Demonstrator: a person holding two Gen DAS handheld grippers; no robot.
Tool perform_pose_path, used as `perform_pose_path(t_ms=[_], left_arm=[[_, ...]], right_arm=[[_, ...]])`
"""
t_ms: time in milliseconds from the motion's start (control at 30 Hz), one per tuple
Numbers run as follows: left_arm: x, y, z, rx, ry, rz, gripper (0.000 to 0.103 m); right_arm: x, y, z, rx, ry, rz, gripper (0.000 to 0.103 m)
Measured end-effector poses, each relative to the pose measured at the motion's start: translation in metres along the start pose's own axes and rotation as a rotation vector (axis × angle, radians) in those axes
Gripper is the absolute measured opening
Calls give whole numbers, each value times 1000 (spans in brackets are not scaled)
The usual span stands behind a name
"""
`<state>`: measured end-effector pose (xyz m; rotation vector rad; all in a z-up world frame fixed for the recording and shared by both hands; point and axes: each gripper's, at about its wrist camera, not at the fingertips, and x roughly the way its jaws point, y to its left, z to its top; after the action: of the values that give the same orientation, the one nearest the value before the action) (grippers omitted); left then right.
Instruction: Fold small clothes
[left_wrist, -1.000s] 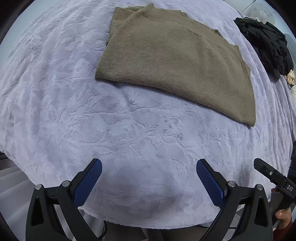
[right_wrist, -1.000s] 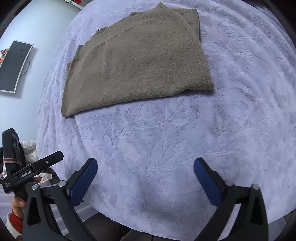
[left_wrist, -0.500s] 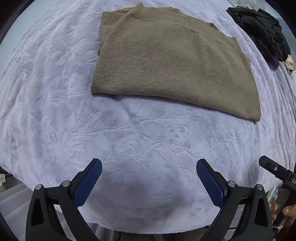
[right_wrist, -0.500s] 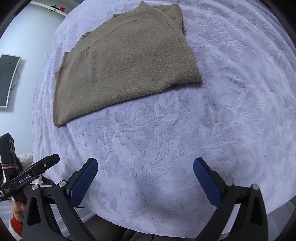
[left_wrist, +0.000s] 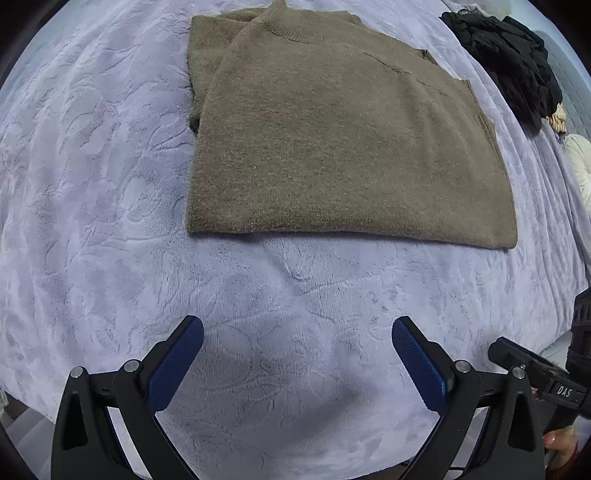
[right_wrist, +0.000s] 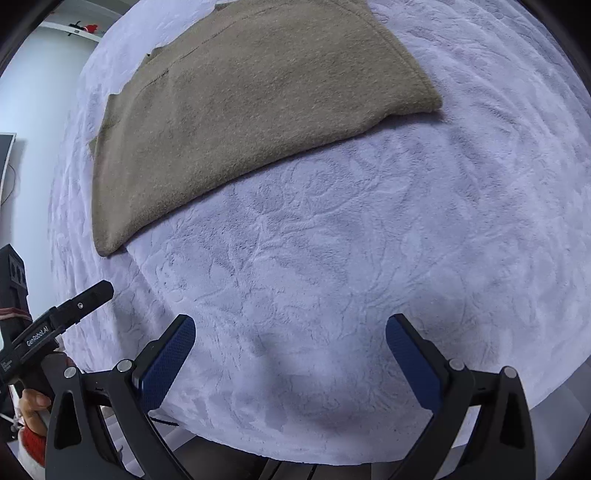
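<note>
An olive-brown knit sweater (left_wrist: 340, 140) lies folded flat on a pale lavender embossed blanket (left_wrist: 110, 221); its collar points away from me. It also shows in the right wrist view (right_wrist: 236, 110), upper left. My left gripper (left_wrist: 297, 354) is open and empty, hovering over bare blanket short of the sweater's near hem. My right gripper (right_wrist: 290, 352) is open and empty, over bare blanket in front of the sweater's near right corner. The other gripper's body shows at the right edge of the left view (left_wrist: 546, 376) and the left edge of the right view (right_wrist: 48, 328).
A heap of black clothing (left_wrist: 509, 62) lies at the far right of the blanket, with a pale item (left_wrist: 580, 162) beside it. The blanket's front edge drops off just below both grippers. A wall and a monitor (right_wrist: 5, 162) are at the left in the right view.
Both grippers have moved forward toward the sweater, which now looks larger and nearer in both views. Both stay open and empty.
</note>
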<state>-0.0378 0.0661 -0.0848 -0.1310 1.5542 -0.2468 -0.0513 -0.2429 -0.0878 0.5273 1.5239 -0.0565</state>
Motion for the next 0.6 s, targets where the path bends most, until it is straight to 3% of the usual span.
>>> perform_pose_path(t_ms=[400,600], left_arm=[[2,13,8,-95,-49,-115,102],[0,36,16,-220,-137,-326,102]], right_arm=[[0,18,13,-76,9,-41,103],[3,10,10,-83,27,-47,103]])
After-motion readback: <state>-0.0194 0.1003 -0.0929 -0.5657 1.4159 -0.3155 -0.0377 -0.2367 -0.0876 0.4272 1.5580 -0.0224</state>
